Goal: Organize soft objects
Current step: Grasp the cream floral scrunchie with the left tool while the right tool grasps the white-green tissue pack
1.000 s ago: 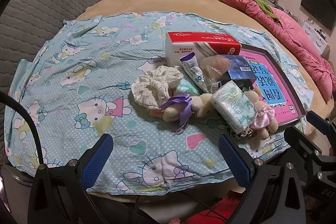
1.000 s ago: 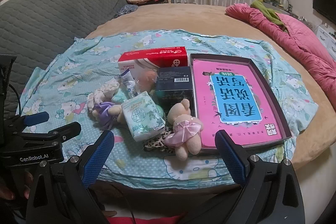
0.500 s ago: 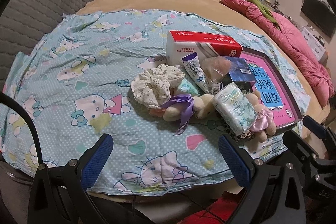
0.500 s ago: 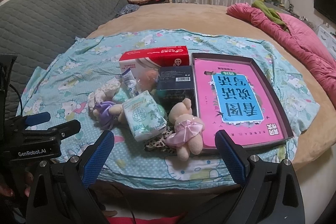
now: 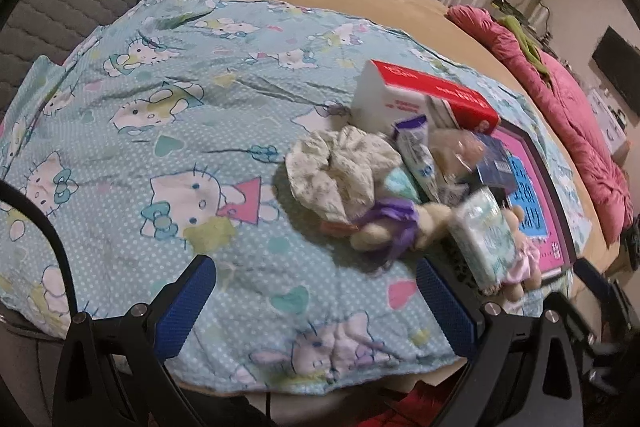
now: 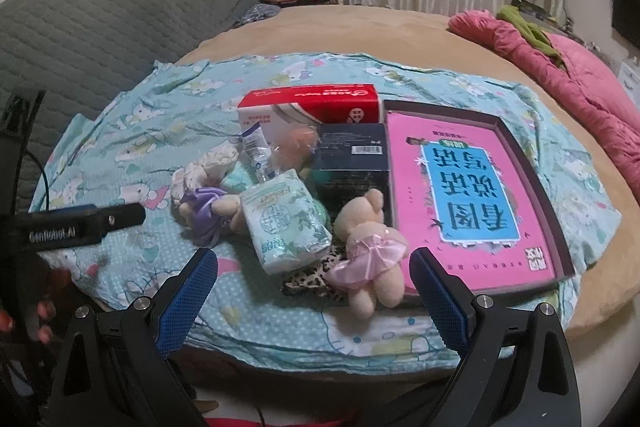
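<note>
Both grippers spread and empty, soft pile just ahead of my fingers.

My right gripper (image 6: 312, 291) had its fingers wide apart, nothing between them; the bear in the pink skirt (image 6: 370, 247) lay just beyond the fingertips, toward the right finger, touching the edge of the pink tray (image 6: 560, 227). The tissue pack (image 6: 282, 223) sat ahead of the left finger. My left gripper (image 5: 316, 303) was equally spread, the cream scrunchie (image 5: 340, 171) and purple-bowed bear (image 5: 384, 227) ahead, nearer its right finger. I judged the bear light, squashy, non-slip; gripping across its torso seemed safest, since the skirt's thin fabric would likely slide.
</note>
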Available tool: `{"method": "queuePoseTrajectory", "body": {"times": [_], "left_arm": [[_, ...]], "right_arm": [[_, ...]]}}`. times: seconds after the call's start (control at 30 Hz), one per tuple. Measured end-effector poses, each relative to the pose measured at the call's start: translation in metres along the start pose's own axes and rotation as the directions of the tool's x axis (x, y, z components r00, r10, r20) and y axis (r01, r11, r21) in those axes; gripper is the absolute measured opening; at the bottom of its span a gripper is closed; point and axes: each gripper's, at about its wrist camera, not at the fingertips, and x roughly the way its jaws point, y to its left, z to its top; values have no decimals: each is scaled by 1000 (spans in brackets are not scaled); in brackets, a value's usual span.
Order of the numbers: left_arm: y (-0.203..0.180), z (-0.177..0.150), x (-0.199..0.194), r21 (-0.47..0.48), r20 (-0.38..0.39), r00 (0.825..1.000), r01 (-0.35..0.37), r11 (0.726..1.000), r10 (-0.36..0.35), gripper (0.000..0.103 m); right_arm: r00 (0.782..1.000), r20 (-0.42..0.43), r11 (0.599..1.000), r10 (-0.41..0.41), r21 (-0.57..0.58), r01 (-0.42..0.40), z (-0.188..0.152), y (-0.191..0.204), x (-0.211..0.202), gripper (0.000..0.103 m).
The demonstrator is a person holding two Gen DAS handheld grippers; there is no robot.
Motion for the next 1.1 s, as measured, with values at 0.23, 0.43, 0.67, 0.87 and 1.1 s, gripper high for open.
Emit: {"method": "queuePoseTrajectory", "body": {"times": [0.23, 0.43, 0.67, 0.87, 1.1], "left_arm": [[10, 29, 31, -51, -14, 1000, 26, 998, -27, 99], [5, 45, 58, -37, -45, 997, 54, 998, -55, 97], [3, 55, 84, -50, -82, 987, 137, 989, -140, 87], [12, 58, 96, -92, -96, 973, 202, 975, -210, 76], [18, 59, 106, -125, -102, 957, 258, 958, -271, 60]], "right_arm": [[1000, -4, 999, 17, -38, -17, 7, 6, 25, 97], [1000, -26, 996, -9, -86, 7, 10, 10, 46, 97], [999, -46, 985, -17, -173, 9, 13, 19, 70, 97], [999, -40, 978, -12, -207, 4, 15, 20, 80, 97], [1000, -18, 974, 13, -227, -17, 17, 24, 84, 91]]}}
